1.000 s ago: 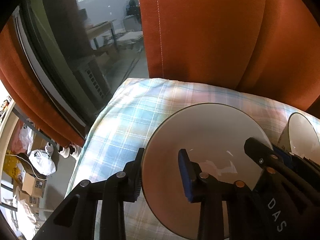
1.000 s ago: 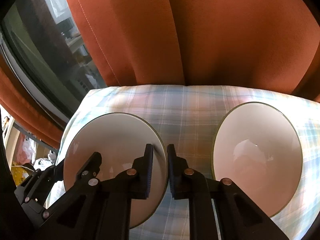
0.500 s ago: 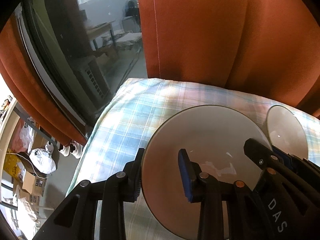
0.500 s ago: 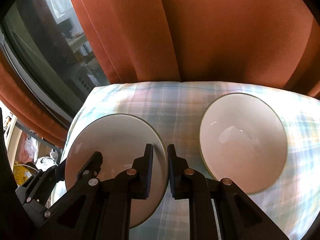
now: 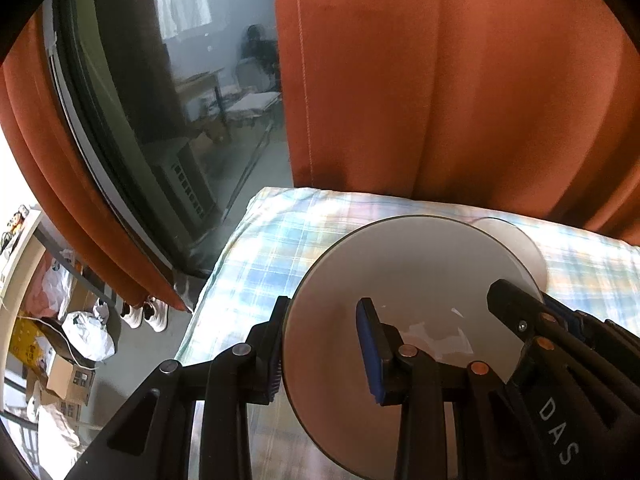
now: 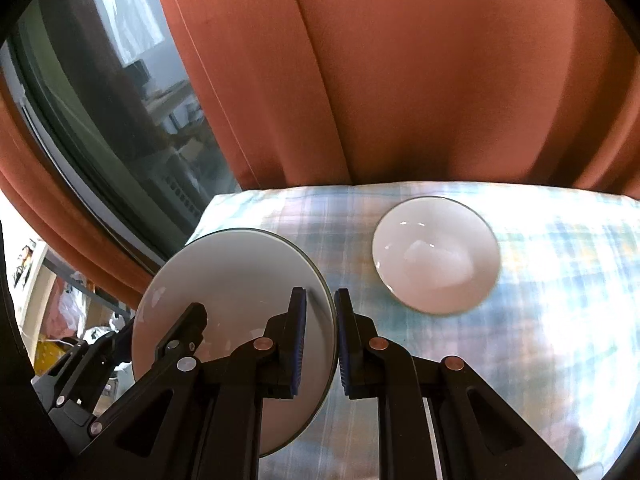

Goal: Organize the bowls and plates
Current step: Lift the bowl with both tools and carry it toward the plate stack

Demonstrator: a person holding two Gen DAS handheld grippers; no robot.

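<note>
A wide white plate hangs above the plaid tablecloth, held by both grippers. My left gripper is shut on its left rim, one finger outside and the blue pad inside. My right gripper is shut on the plate's right rim. In the left wrist view the right gripper's fingers show at the plate's far side. In the right wrist view the left gripper's fingers show over the plate's left side. A white bowl rests on the cloth, to the right and apart from the plate.
Orange curtains hang right behind the table, and a dark window pane stands at the left. The table's left edge drops to a floor with shoes, bags and boxes. Plaid cloth spreads to the right of the bowl.
Both grippers have risen and drawn back with the plate between them. The bowl on the cloth now looks smaller and farther off, and more of the table and floor shows.
</note>
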